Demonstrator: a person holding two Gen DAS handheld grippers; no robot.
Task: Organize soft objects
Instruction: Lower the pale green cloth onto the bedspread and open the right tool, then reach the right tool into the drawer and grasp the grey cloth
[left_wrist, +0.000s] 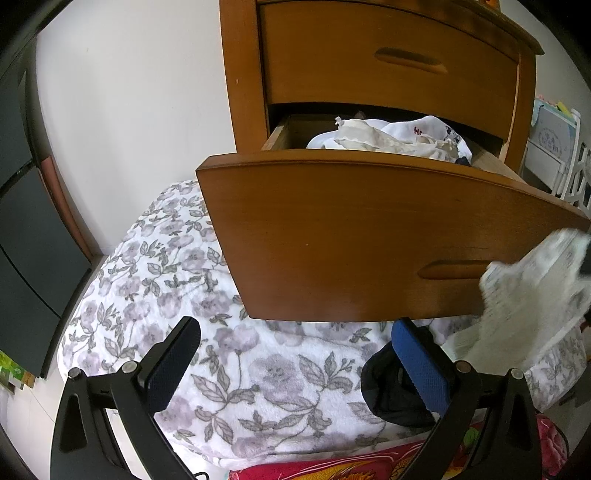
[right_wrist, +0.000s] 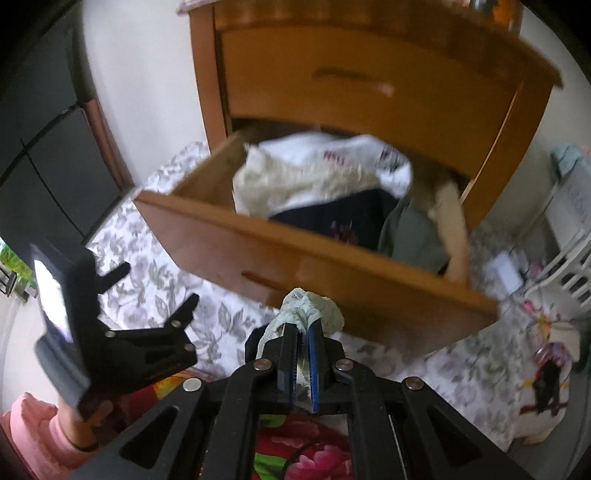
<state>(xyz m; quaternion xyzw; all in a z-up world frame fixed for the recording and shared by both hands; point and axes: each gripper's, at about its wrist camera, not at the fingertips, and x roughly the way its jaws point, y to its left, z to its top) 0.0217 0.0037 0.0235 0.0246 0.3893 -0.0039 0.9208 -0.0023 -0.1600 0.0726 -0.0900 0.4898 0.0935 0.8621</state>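
Bedroom: floral blanket (left_wrist: 229, 369) under a wooden dresser (left_wrist: 369, 55) whose lower drawer (left_wrist: 351, 236) is pulled out, clothes (left_wrist: 388, 138) piled inside. Right gripper (right_wrist: 304, 328) clamped on a pale lace cloth (right_wrist: 314, 306), at 6 o'clock below the drawer front. Left gripper (left_wrist: 295, 339) spread wide, holding nothing; dark garment (left_wrist: 388, 387) at its 4 o'clock, behind the blue pad (left_wrist: 421, 365).
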